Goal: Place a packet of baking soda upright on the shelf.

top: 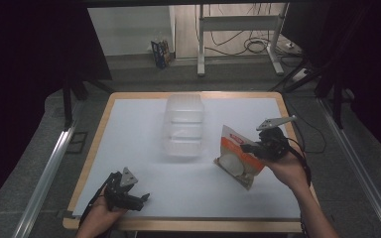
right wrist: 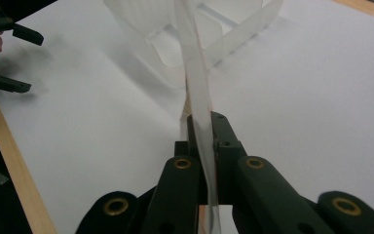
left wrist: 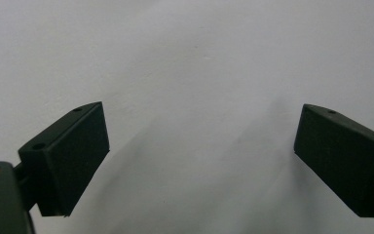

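Note:
My right gripper (top: 248, 147) is shut on the edge of an orange and white snack bag (top: 235, 157), holding it lifted and tilted over the right part of the white table. In the right gripper view the bag's thin sealed edge (right wrist: 197, 83) runs up from between the pressed jaws of that gripper (right wrist: 203, 127). A clear plastic container (top: 183, 125) lies on the table's middle, just left of the bag, and shows beyond the bag as the container (right wrist: 175, 29). My left gripper (top: 141, 199) rests open near the front left edge; its jaws (left wrist: 202, 161) stand wide apart over bare table.
The white table top (top: 129, 129) has a wooden rim (top: 87, 163). Beyond the far edge there are a desk frame (top: 238, 29), cables on the floor and a small box (top: 161, 52). Metal rails (top: 44, 173) run along both sides of the table.

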`<state>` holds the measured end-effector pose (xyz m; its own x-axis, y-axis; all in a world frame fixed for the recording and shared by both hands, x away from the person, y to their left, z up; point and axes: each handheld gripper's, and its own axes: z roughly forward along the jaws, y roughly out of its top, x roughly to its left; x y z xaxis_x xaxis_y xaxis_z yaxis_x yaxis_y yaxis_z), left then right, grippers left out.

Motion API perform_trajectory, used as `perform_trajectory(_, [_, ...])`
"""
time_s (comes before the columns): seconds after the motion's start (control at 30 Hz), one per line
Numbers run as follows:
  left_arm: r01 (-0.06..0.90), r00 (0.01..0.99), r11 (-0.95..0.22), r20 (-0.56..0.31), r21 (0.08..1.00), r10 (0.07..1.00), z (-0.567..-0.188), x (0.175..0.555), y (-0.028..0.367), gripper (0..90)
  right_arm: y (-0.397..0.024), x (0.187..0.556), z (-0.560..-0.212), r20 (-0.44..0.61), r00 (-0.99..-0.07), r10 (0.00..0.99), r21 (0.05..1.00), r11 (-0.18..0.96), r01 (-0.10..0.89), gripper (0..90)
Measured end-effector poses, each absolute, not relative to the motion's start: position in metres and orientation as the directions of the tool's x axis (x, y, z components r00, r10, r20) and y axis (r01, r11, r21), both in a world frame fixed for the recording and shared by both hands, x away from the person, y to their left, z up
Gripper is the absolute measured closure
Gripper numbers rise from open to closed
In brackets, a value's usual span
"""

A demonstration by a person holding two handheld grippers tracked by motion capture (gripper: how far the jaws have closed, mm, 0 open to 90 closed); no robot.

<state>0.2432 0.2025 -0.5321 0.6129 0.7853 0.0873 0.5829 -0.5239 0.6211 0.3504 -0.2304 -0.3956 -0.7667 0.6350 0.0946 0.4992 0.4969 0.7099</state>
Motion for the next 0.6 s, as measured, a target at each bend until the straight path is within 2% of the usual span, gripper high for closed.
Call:
perform_trajectory(0.2, [0.583, 0.615, -0.526, 0.087, 0.619, 0.784, -0.532, 0.243, 0.202, 5.9, -0.222, 0.359, -0.385, 0.044, -0.762, 0.646, 0.719, 0.51, 0.473, 88.6])
perform_trajectory(0.6, [0.58, 0.616, -0.527, 0.089, 0.621, 0.782, -0.532, 0.243, 0.203, 5.9, -0.206, 0.379, -0.366, 0.032, -0.771, 0.636, 0.751, 0.494, 0.439, 88.6])
